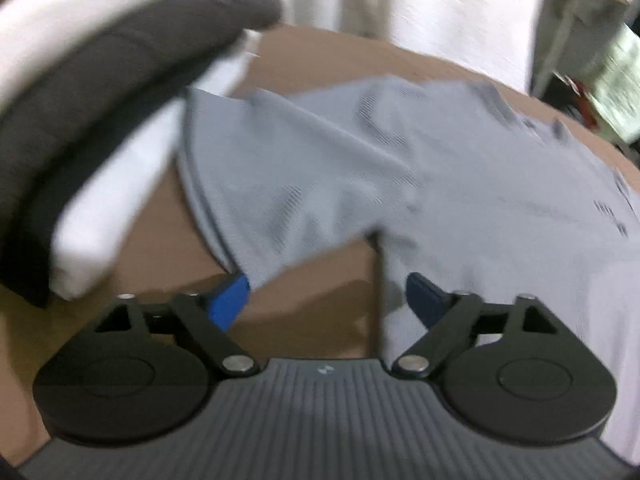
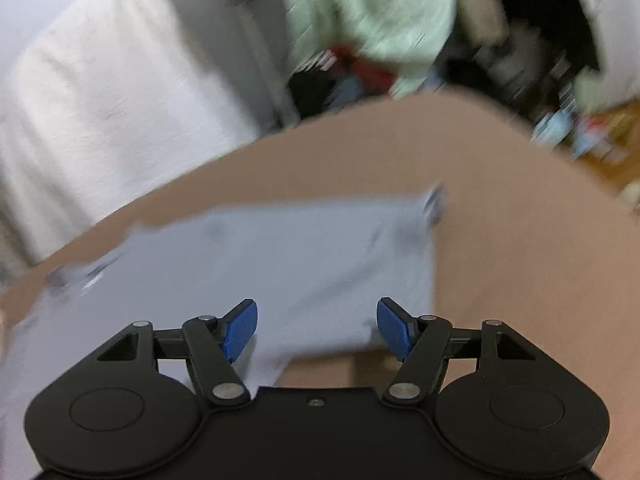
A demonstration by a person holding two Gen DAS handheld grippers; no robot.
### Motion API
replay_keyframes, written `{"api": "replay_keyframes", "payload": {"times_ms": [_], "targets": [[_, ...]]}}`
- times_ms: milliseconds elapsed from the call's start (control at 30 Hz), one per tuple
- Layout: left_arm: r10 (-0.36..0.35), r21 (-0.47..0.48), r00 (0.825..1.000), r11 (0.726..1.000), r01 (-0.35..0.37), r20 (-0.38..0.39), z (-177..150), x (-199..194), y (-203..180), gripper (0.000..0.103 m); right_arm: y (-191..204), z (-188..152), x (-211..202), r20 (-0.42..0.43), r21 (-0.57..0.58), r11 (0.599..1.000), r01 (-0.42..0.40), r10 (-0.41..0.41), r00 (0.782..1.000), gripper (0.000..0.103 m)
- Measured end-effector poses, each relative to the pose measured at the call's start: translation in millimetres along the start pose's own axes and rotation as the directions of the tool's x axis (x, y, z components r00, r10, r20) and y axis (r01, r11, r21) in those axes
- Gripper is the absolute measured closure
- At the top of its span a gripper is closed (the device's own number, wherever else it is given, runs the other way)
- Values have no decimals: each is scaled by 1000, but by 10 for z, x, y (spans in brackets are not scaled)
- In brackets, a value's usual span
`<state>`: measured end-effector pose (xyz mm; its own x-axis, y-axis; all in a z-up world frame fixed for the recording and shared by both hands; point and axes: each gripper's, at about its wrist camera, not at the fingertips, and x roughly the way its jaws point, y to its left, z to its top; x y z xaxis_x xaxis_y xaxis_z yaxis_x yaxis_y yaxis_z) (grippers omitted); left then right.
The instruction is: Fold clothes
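Observation:
A light grey T-shirt point(image 1: 380, 168) lies spread on a brown tabletop point(image 1: 320, 52), one sleeve pointing left toward my left gripper. My left gripper point(image 1: 328, 300) hovers open over the sleeve's lower edge, blue fingertips point(image 1: 230, 300) wide apart with nothing held. In the right wrist view the same grey shirt point(image 2: 280, 264) lies flat below my right gripper point(image 2: 318, 328), which is open above the shirt's near hem, with nothing between its pads point(image 2: 394, 328). Both views are motion-blurred.
A stack of folded white and dark grey clothes point(image 1: 92, 92) rises at the left. White cloth-covered furniture point(image 2: 100, 92) stands beyond the table's far edge. Clutter, including a pale green item point(image 2: 368, 12), lies behind. Bare brown tabletop point(image 2: 520, 220) extends right of the shirt.

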<state>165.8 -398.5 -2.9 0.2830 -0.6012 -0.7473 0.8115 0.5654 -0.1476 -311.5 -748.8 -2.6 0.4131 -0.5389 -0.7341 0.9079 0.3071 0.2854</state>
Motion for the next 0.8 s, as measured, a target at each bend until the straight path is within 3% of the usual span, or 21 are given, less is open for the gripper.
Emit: {"api": "replay_keyframes", "payload": {"times_ms": [67,100,133,167,200,233,267,300,367,467,533,600,667,800], "targets": [[0,50,1000,999,1,-19,-89,82,-106,16,-25,-130,-68,-45,18,996,-92,93,995,32],[2,87,1000,996,-1,-6,-134,113,-164,33,-30,-185,-92,-59,21,993,-120,121,991,32],[3,125,1000,992,-4,8,-178,144,-224,58,-18,-219,-99,-57,8,994,-113,113,992,31],[-3,155,1000,988,1,13,-196,163,-287,102,-6,-253,-106,-55,-4,994,-107,106,993,33],[15,168,1000,986,-18,23,-212,154,-357,102,6,-288,-112,-53,-17,995,-100,99,994,86],[85,191,996,977,-90,35,-258,29,-459,103,18,-322,-119,-51,-29,995,-93,92,994,92],[220,257,973,938,-232,73,-276,31,-569,103,30,-356,-125,-48,-42,995,-87,84,995,98],[327,324,935,877,-354,137,-309,60,-641,103,42,-390,-132,-46,-54,995,-80,77,996,99],[305,291,950,904,-312,71,-317,44,-524,103,65,-458,-145,-41,-79,995,-66,63,997,101],[213,180,977,961,-210,-1,-319,-93,-302,99,101,-561,-165,-33,-116,992,-45,42,999,96],[193,158,980,970,-186,-35,-394,-243,-251,83,125,-629,-178,-27,-141,990,-31,28,999,81],[167,113,984,981,-159,-61,-572,-456,-170,46,140,-693,-207,-28,-156,987,-33,29,999,50],[119,40,988,992,-116,-101,-788,-656,-58,39,104,-781,-316,-93,-145,981,-127,114,989,40],[38,-68,987,997,-49,-159,-1152,-942,71,39,30,-1092,-565,-240,-160,945,-284,242,940,39]]}}
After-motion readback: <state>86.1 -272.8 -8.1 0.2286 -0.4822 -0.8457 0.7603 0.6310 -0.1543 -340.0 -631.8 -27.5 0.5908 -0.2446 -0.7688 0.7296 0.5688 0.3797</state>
